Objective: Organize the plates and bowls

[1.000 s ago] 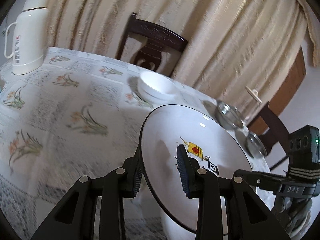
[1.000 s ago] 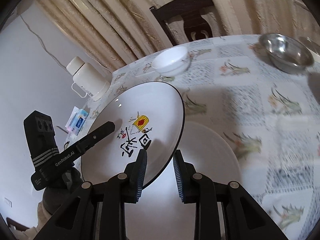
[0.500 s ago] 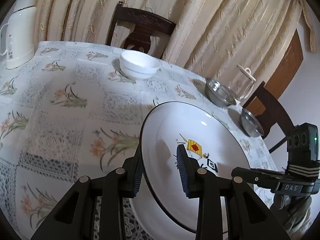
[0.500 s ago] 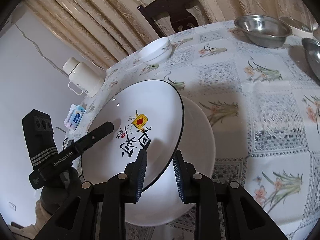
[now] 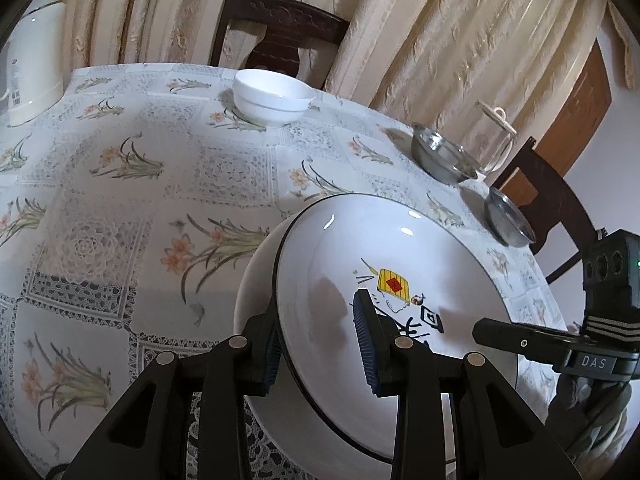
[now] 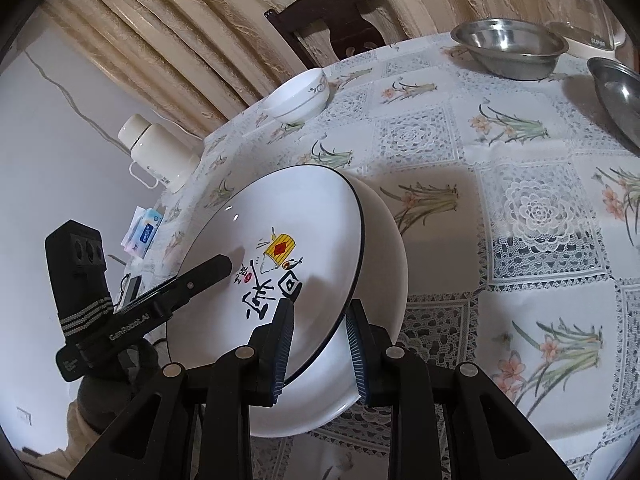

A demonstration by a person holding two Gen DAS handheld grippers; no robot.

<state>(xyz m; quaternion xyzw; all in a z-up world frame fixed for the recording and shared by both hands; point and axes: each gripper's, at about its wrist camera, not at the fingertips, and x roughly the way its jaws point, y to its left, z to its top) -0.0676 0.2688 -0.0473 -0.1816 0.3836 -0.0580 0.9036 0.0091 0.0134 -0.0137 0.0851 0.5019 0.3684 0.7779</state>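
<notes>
A white decorated plate with a thin black rim and a yellow-and-red drawing is held tilted by both grippers. My left gripper is shut on its left rim; the right gripper's finger reaches in from the right. In the right wrist view my right gripper is shut on the same decorated plate at its right rim. A plain white plate lies on the table directly under it, its edge showing past the rim. A white bowl stands far back.
Two steel bowls and a glass kettle stand at the table's right. A white thermos is at the far left, a tissue pack by the left edge. Dark chairs and curtains lie beyond the floral tablecloth.
Both grippers have brought the decorated plate down toward the plain white plate, which now shows close beneath its rim. Both grips are unchanged.
</notes>
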